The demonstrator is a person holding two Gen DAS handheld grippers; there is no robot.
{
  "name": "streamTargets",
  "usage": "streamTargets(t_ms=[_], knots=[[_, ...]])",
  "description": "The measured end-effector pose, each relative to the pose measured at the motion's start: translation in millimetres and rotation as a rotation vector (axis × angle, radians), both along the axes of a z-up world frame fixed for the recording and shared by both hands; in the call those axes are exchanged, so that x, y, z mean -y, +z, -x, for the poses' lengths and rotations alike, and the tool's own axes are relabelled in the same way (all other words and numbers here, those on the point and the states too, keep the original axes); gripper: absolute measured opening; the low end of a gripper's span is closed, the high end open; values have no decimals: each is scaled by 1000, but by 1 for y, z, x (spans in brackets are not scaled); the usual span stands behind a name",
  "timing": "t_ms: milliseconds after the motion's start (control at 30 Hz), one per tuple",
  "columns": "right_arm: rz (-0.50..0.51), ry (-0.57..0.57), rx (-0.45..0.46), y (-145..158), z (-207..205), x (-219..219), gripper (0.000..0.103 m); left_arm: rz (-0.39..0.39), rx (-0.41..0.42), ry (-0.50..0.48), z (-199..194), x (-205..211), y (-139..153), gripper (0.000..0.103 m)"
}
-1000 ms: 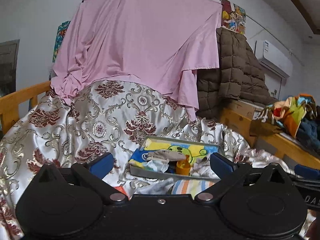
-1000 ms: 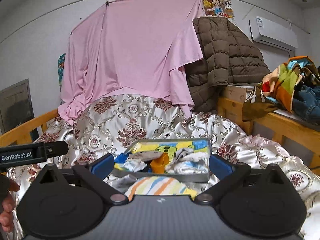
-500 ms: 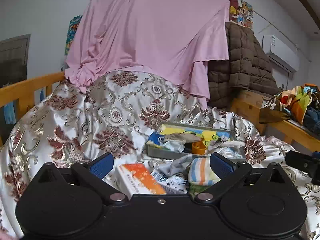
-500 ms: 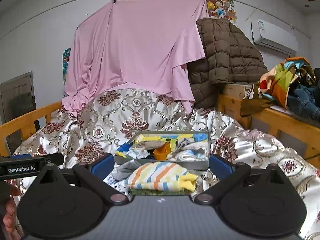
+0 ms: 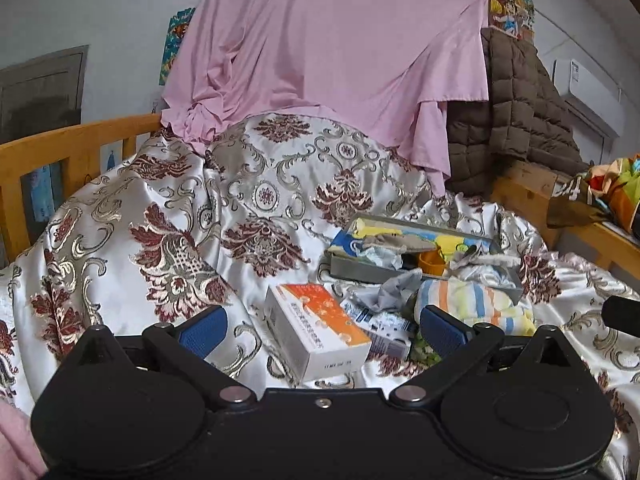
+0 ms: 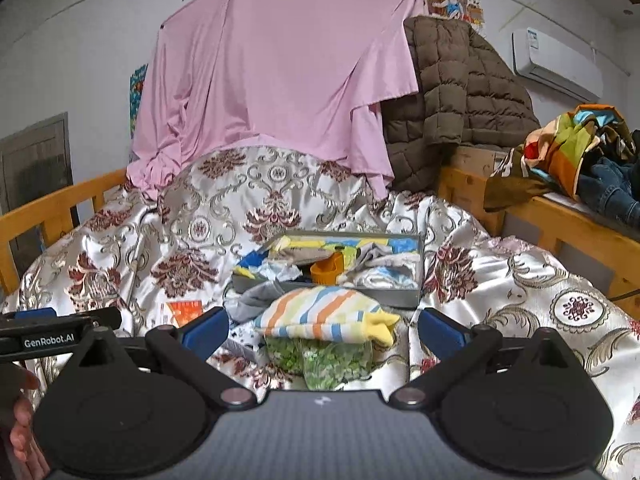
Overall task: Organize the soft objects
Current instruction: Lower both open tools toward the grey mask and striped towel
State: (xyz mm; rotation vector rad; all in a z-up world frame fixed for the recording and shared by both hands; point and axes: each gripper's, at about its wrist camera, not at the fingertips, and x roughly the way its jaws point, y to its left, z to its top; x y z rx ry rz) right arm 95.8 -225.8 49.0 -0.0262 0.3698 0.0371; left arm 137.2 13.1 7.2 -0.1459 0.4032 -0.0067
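Reaching now, you risk snagging the slippery bedspread [image 6: 500, 280] or dragging the green bag [image 6: 332, 360] along, since the striped cloth [image 6: 320, 312] lies on top of it, just in front of the grey tray [image 6: 400, 298]. Your right gripper [image 6: 322, 330] and left gripper [image 5: 320, 326] both have fingers spread wide, holding nothing. Only the left view shows the orange-and-white box [image 5: 316, 328] whole, near and left of the cloth; only the right view shows the green bag plainly.
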Motion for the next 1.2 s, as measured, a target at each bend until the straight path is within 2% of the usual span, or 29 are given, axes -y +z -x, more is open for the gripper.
streamTargets(t_ms=[367, 600, 933, 1200], knots=[[41, 23, -120, -20, -14, -14, 103, -29, -54, -4, -4, 4, -7, 102], [84, 65, -183, -33, -22, -30, 103, -38, -127, 30, -11, 5, -11, 102], [127, 87, -210, -43, -33, -44, 103, -2, -230, 75, -28, -1, -21, 102], [116, 92, -198, -41, -40, -43, 103, 47, -267, 109, -38, -9, -22, 102]])
